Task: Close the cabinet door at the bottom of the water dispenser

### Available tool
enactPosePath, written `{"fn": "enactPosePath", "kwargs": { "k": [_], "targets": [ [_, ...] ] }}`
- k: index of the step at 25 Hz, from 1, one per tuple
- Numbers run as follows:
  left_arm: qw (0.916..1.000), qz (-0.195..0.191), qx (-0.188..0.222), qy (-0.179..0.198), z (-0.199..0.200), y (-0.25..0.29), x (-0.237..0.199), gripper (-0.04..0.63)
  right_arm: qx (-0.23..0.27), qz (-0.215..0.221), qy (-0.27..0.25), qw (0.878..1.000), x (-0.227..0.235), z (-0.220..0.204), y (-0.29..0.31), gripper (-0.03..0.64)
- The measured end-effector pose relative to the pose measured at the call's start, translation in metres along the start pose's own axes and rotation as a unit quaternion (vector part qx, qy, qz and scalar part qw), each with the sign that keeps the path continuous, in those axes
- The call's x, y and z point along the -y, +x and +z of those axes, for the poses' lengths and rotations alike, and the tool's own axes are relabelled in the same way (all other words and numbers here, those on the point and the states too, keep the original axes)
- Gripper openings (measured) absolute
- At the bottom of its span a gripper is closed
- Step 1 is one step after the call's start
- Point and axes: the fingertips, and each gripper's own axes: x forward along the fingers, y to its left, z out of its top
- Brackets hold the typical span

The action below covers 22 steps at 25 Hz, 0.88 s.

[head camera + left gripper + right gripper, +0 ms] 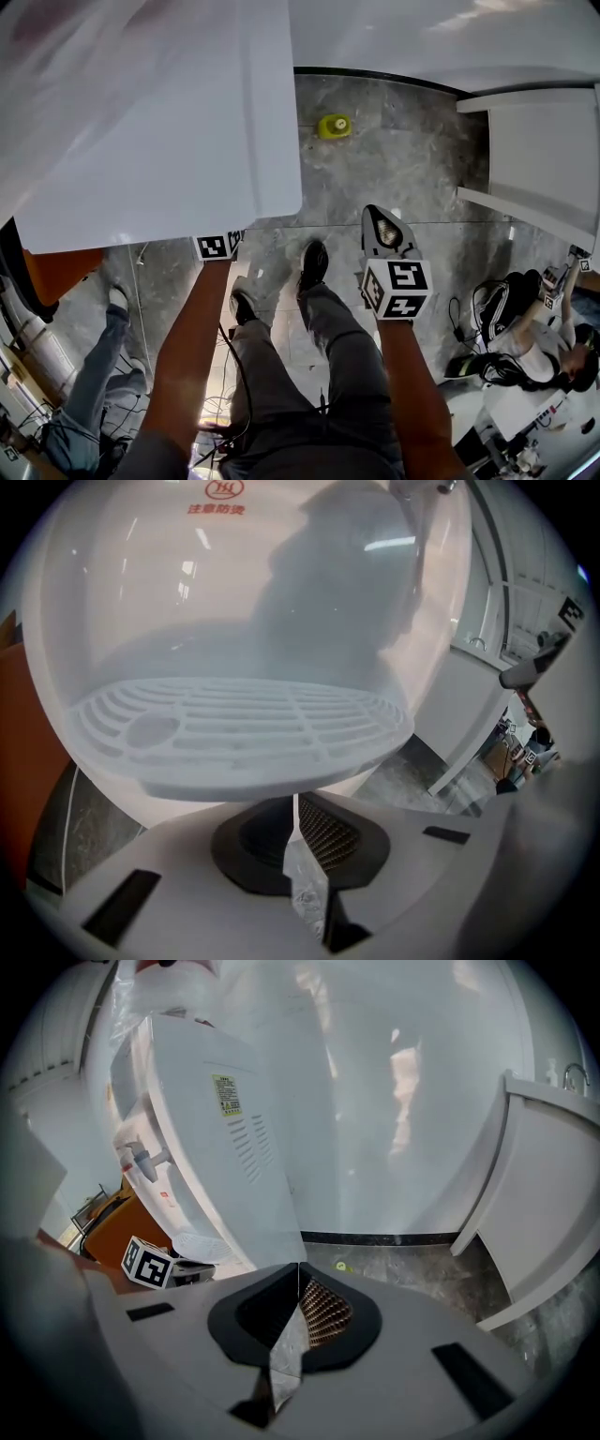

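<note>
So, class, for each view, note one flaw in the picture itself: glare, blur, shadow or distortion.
Head view: the water dispenser is overexposed and streaky on top, while the floor is sharp. Left gripper view: fisheye bows the drip tray, and a grey shadow falls on the panel behind it. Right gripper view: bright reflections glare on the white wall; corners are vignetted black.
</note>
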Motion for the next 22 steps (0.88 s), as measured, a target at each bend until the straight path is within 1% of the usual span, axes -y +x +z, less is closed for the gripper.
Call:
{"fn": "enactPosePath", "kwargs": {
  "k": [5,11,15,18,22],
  "targets": [
    [1.0000,0.004,-0.003,0.000,-0.001,0.001,0.001,0.020,0.004,0.003,-0.001,1.000,-0.002,0.005,0.001,0.029],
    [0.9995,-0.004,-0.030,-0.006,-0.013,-0.014,0.007,0.020,0.010,0.008,-0.002,1.000,-0.009,0.017,-0.004,0.029],
    [0.9989,-0.013,-0.045,-0.004,-0.025,-0.038,0.014,0.020,0.016,0.011,-0.001,1.000,-0.020,0.027,-0.013,0.029],
    [0.9986,-0.008,-0.052,0.001,-0.031,-0.064,0.012,0.020,0.026,0.017,-0.002,1.000,-0.033,0.039,-0.024,0.029],
    [0.9993,0.001,-0.036,0.005,-0.015,-0.101,0.005,0.020,0.040,0.021,-0.003,0.999,-0.049,0.057,-0.040,0.029]
  ]
}}
